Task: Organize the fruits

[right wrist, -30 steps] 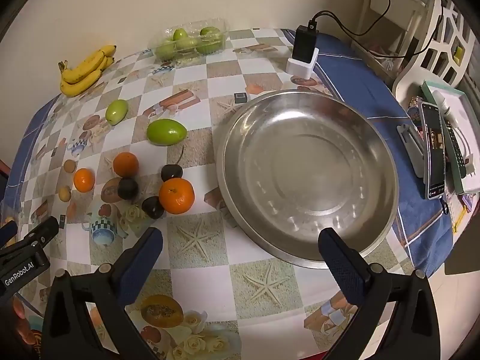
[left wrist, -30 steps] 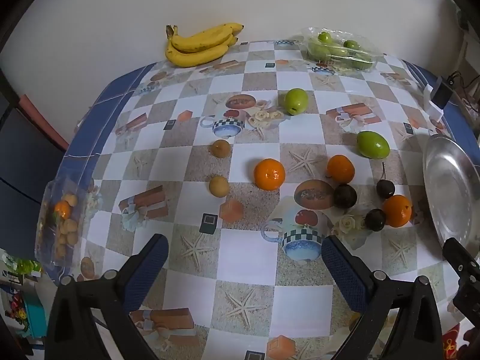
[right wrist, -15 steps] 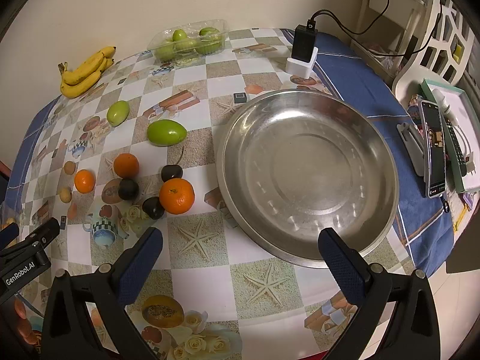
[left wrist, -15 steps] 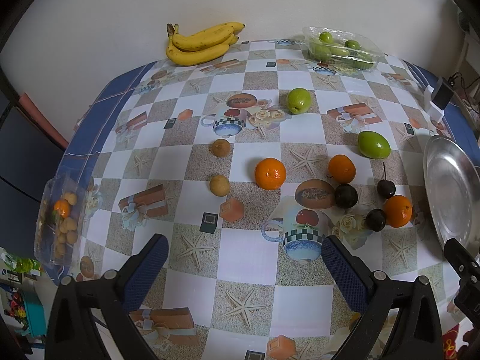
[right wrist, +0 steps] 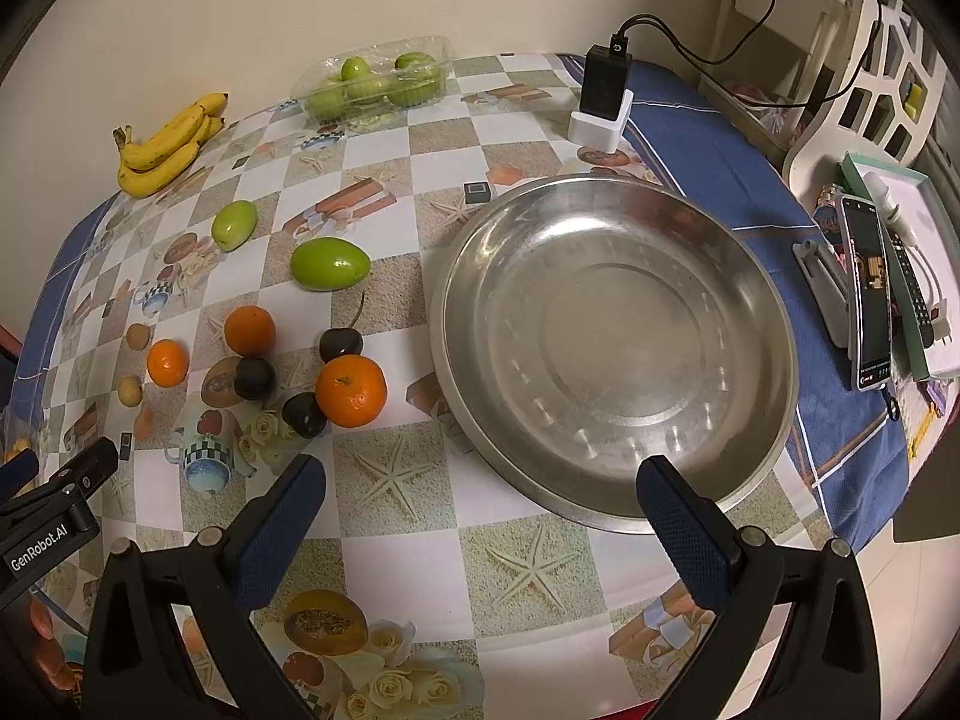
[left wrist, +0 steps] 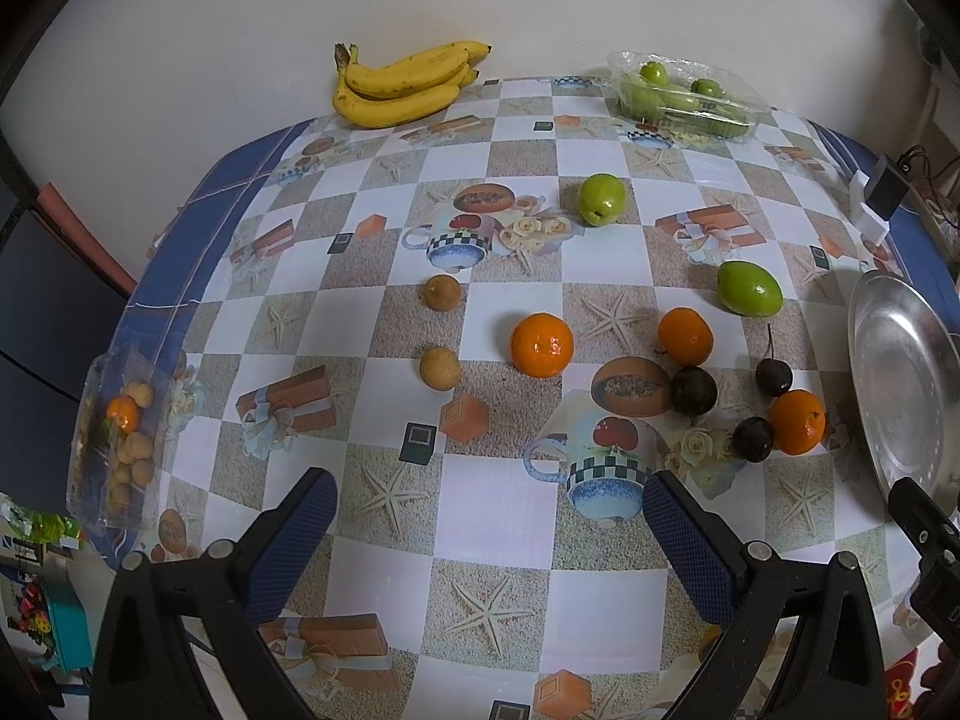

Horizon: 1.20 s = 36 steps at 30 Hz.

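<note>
Loose fruit lies on the patterned tablecloth: three oranges, two green fruits, three dark cherries, and two small brown fruits. An empty steel bowl sits at the right; its rim shows in the left wrist view. My left gripper is open and empty above the table's near part. My right gripper is open and empty at the bowl's near rim.
Bananas and a clear box of green fruits stand at the far edge. A clear box of small fruits sits at the left edge. A black charger stands behind the bowl. A phone and remote lie right.
Both grippers have barely shifted; the view has drifted slightly. No fruit has moved and both stay open.
</note>
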Motion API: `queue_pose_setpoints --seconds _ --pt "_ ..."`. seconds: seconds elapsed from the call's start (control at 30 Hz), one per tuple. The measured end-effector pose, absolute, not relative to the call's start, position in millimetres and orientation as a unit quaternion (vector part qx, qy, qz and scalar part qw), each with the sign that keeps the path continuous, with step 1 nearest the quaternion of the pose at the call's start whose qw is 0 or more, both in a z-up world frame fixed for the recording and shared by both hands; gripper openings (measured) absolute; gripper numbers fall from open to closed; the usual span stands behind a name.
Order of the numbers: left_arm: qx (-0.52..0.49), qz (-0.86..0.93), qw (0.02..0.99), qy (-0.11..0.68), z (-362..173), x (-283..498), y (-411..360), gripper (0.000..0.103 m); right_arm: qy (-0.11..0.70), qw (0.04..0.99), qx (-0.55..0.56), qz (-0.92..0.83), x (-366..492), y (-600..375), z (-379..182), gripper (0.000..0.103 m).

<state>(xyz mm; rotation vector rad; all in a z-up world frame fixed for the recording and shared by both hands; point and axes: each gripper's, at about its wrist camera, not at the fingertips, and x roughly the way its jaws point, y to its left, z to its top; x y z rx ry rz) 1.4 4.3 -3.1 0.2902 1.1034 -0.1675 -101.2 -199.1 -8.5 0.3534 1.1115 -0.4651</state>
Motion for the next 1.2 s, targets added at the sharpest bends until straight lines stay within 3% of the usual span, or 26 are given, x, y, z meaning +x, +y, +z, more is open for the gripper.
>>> queue_pose_setpoints --seconds 1.2 --pt "0.136 -0.080 0.837 0.524 -3.9 2.7 5.3 0.103 0.525 0.805 0.168 -0.218 -100.4 -199.6 -11.8 0.103"
